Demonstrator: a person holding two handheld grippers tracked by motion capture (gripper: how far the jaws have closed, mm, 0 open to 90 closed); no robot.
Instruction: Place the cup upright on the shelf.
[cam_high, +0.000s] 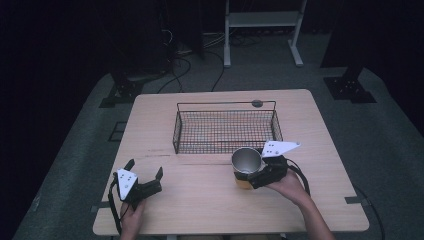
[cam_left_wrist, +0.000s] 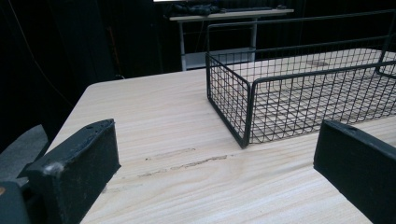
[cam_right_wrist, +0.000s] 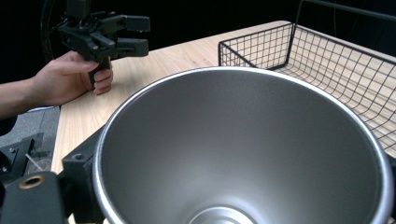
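We see our right tool (cam_high: 252, 176) clamped on a metal cup (cam_high: 246, 161), its jaws pressed against the outside of the cup on either side. The cup stands upright with its mouth open to the ceiling, near the front middle of the wooden surface (cam_high: 200, 200), just in front of the wire basket (cam_high: 226, 131) and close to that basket's near right corner. From above we cannot tell whether the cup's base rests on the surface or sits slightly raised. An orange-brown band shows around its lower part.

In the right gripper view the cup's (cam_right_wrist: 243, 149) bare, matte silver inside takes up most of the picture, with the bright rim curving across and one black jaw hugging its left wall. Beyond the rim, the basket (cam_right_wrist: 327, 65) lies to the right, and our other hand (cam_right_wrist: 70, 79) rests farther off at the surface's edge, holding the left tool (cam_right_wrist: 133, 33).

Our left tool (cam_high: 145, 172) is at the front left of the surface, well apart from the cup, with its jaws spread and nothing between them. In the left gripper view the two black jaws stand wide to either side, bare wood between them, and the basket's (cam_left_wrist: 247, 107) near corner rises just ahead and to the right. The basket has nothing in it.
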